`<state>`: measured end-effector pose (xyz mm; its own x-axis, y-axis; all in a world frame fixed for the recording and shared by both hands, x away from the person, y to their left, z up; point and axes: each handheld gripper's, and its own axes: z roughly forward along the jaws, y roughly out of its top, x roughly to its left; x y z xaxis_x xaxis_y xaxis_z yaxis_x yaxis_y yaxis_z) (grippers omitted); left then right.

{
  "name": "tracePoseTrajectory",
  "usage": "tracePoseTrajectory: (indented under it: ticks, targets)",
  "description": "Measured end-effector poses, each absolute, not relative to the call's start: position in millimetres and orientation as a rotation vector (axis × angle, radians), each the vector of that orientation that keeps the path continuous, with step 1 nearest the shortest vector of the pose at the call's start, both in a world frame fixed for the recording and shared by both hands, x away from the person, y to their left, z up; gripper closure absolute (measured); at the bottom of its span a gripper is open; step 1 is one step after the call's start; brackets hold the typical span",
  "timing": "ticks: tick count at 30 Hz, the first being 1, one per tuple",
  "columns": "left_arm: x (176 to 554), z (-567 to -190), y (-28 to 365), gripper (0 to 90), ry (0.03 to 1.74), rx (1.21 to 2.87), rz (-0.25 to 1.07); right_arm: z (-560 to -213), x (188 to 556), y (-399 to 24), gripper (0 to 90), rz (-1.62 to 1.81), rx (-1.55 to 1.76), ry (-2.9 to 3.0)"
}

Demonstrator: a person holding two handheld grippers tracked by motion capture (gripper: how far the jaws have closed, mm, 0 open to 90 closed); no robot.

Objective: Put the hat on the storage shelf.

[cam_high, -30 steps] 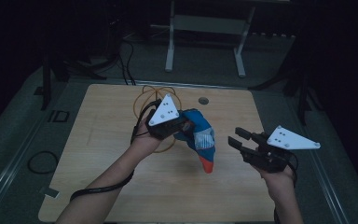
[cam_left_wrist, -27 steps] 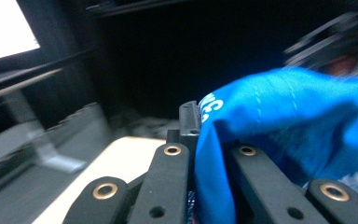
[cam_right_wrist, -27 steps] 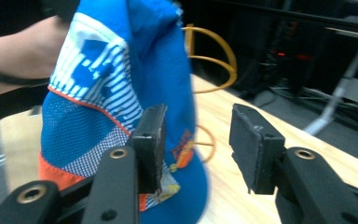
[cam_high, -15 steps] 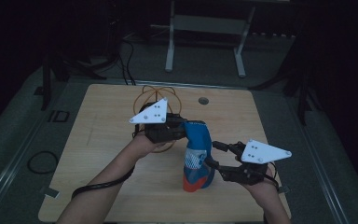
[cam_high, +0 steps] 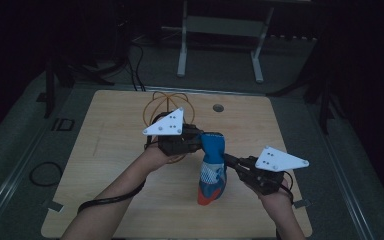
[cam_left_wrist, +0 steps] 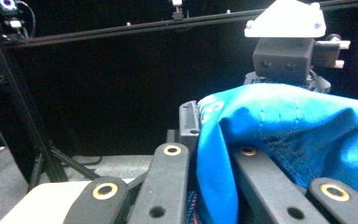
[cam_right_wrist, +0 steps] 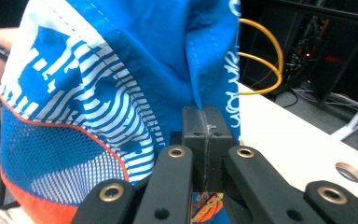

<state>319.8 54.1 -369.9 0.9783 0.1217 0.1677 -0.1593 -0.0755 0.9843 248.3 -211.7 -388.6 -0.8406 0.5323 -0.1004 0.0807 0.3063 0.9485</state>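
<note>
Shorts (cam_high: 211, 170) hang mid-frame above the table (cam_high: 120, 150). Left gripper (cam_high: 196, 142) is clamped on the top edge; right gripper (cam_high: 230, 161) has just closed on a thin seam fold. Risk: a sideways pull slips that shallow pinch.

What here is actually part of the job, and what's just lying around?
In use:
- blue garment, hanging above the table between both tools
- left tool, shut on its upper edge
- right tool, jaws just closed on its side

Lying about:
- coil of yellow cable
- wooden table
- white stand behind
</note>
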Motion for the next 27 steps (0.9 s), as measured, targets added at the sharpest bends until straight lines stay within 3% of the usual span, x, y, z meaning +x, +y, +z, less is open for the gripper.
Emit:
tracePoseTrajectory:
  ticks: [6,9,10,12,15,16,21,27]
  targets:
    - [321.8,-371.3,60.1,86.6,-0.003,1.636,0.221,-384.2,247.4,-216.9,90.0,1.545,0.568,2.155]
    - [320.4,-372.7,64.4,72.9,-0.003,1.654,0.215,-380.4,247.5,-221.1,90.0,1.562,0.582,2.141]
    - [319.5,-372.7,65.8,72.9,0.001,1.667,0.226,-380.4,247.5,-221.1,90.0,1.562,0.582,2.141]
    - [317.5,-373.5,72.2,60.6,0.022,1.696,0.263,-375.2,247.3,-225.5,90.0,1.569,0.589,2.117]
    - [317.5,-373.8,75.5,58.0,0.029,1.696,0.261,-371.7,247.3,-228.1,90.0,1.571,0.598,2.099]
    - [316.6,-375.0,84.2,51.9,0.059,1.697,0.291,-368.7,247.5,-230.2,90.0,1.575,0.602,2.084]
    - [314.5,-379.1,105.4,42.0,0.14,1.68,0.358,-361.6,248.2,-234.1,90.0,1.588,0.606,2.06]
    - [309.2,-381.9,130.8,36.6,0.188,1.659,0.399,-352.0,250.8,-232.8,90.0,1.6,0.608,2.036]
